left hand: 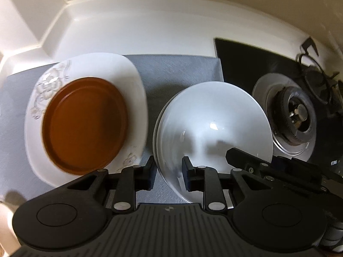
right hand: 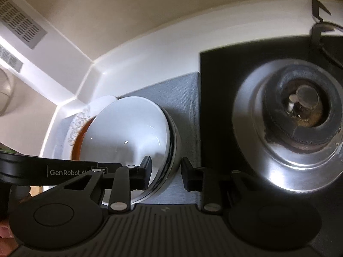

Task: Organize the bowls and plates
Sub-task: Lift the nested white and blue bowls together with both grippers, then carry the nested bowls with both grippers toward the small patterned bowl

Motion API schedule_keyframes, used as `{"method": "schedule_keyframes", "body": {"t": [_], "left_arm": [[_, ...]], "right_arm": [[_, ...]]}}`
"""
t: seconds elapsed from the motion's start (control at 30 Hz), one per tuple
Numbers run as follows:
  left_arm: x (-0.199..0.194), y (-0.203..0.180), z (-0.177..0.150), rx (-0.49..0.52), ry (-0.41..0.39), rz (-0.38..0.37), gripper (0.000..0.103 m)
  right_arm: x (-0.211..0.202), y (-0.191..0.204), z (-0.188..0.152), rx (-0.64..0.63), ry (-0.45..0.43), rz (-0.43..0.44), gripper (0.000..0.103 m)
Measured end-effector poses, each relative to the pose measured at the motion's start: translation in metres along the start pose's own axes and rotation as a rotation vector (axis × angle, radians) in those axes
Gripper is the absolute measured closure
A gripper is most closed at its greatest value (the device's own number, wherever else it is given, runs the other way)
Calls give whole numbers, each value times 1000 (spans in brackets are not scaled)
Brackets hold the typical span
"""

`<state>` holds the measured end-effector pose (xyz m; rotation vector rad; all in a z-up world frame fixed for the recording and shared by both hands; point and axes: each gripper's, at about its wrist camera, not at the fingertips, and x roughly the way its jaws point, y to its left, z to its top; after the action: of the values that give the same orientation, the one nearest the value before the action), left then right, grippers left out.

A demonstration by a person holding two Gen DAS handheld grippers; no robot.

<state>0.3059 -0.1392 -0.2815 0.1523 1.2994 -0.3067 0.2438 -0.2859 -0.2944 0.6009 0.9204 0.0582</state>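
A brown round plate point(left hand: 84, 124) lies on a white square plate with a grey flower print point(left hand: 128, 72), on a grey mat point(left hand: 178, 72). To their right stand stacked white bowls point(left hand: 214, 115). My left gripper point(left hand: 168, 169) is open, its fingers either side of the bowls' near left rim. In the right wrist view the bowls point(right hand: 128, 132) fill the left centre, with the brown plate point(right hand: 78, 143) and the white plate point(right hand: 103, 102) behind them. My right gripper point(right hand: 165, 170) is open and straddles the bowls' right rim. The left gripper's arm point(right hand: 64, 169) shows at the left.
A black gas hob point(left hand: 246, 64) with a steel burner point(left hand: 295, 115) lies right of the mat; the burner is large in the right wrist view point(right hand: 300, 109). A white counter backsplash point(left hand: 150, 32) runs behind. A vent grille point(right hand: 21, 21) is up left.
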Motion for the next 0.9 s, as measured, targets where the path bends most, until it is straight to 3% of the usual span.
{"method": "schedule_keyframes", "body": {"t": [0.23,0.37,0.67,0.9], "left_arm": [[-41,37,-14,-112,-28,24,76],[-61,71,-37,-231,-65,64,76],[-81,164,-83,-450,-59,136,76],[-108,222,-118,-574,-92,181,76]], "right_arm": [[-5,43,5,-66,11,75,71],[3,88,-1,-187,36,104,71],[56,171,-22,-304,197,240,71],[70,238,-40,-411,267,312,71]]}}
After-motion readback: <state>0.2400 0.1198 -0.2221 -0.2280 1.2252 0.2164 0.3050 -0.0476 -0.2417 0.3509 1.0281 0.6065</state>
